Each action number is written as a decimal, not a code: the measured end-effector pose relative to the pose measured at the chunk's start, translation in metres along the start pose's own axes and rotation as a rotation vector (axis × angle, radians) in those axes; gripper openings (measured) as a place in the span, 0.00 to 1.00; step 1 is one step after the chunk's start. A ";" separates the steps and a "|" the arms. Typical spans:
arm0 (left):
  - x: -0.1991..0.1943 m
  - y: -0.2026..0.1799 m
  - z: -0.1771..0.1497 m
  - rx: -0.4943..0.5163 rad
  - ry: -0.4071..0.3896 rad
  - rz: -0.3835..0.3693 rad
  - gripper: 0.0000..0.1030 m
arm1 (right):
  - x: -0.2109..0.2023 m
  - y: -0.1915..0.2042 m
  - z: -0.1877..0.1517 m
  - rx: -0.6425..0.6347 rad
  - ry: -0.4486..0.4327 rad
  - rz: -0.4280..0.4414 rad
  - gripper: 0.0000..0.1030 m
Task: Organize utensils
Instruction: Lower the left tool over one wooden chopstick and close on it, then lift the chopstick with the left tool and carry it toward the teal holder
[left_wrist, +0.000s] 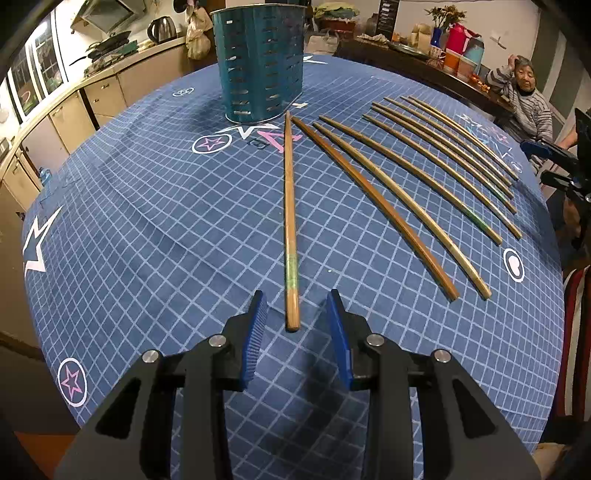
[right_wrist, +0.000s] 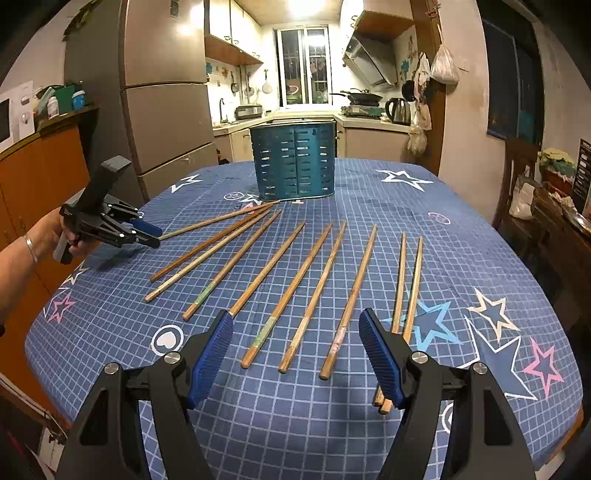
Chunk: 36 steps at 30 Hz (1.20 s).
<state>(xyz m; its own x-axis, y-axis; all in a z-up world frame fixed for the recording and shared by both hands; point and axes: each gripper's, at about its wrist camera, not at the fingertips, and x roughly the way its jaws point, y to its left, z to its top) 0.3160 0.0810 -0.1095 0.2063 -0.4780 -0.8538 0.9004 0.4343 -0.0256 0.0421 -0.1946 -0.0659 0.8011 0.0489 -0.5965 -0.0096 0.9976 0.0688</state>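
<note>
Several wooden chopsticks lie fanned out on the blue grid tablecloth (right_wrist: 461, 258), tips toward a teal slotted utensil holder (left_wrist: 260, 62) at the far side; the holder also shows in the right wrist view (right_wrist: 293, 160). My left gripper (left_wrist: 295, 306) is open, its pads on either side of the near end of the leftmost chopstick (left_wrist: 290, 221), not touching it. In the right wrist view the left gripper (right_wrist: 149, 236) sits at that chopstick's end (right_wrist: 218, 220). My right gripper (right_wrist: 295, 332) is open and empty above the near ends of the middle chopsticks (right_wrist: 314, 295).
A pair of chopsticks (right_wrist: 406, 295) lies at the right, its near ends behind my right finger. A person (left_wrist: 524, 96) sits beyond the table's right edge. Kitchen counters (left_wrist: 110, 81) and a fridge (right_wrist: 162, 92) stand behind the table.
</note>
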 end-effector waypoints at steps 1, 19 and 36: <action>-0.001 0.000 -0.002 -0.002 -0.011 -0.001 0.31 | 0.001 0.002 0.001 0.000 0.002 -0.003 0.63; -0.043 -0.064 -0.030 -0.202 -0.218 0.202 0.05 | 0.038 0.071 0.012 -0.059 0.058 0.076 0.48; -0.076 -0.124 -0.066 -0.484 -0.330 0.349 0.05 | 0.048 0.085 -0.030 -0.089 0.098 -0.062 0.33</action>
<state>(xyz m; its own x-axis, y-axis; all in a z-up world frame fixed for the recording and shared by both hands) 0.1635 0.1141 -0.0763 0.6287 -0.4220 -0.6532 0.5028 0.8614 -0.0725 0.0618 -0.1064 -0.1122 0.7397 -0.0129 -0.6729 -0.0180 0.9991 -0.0390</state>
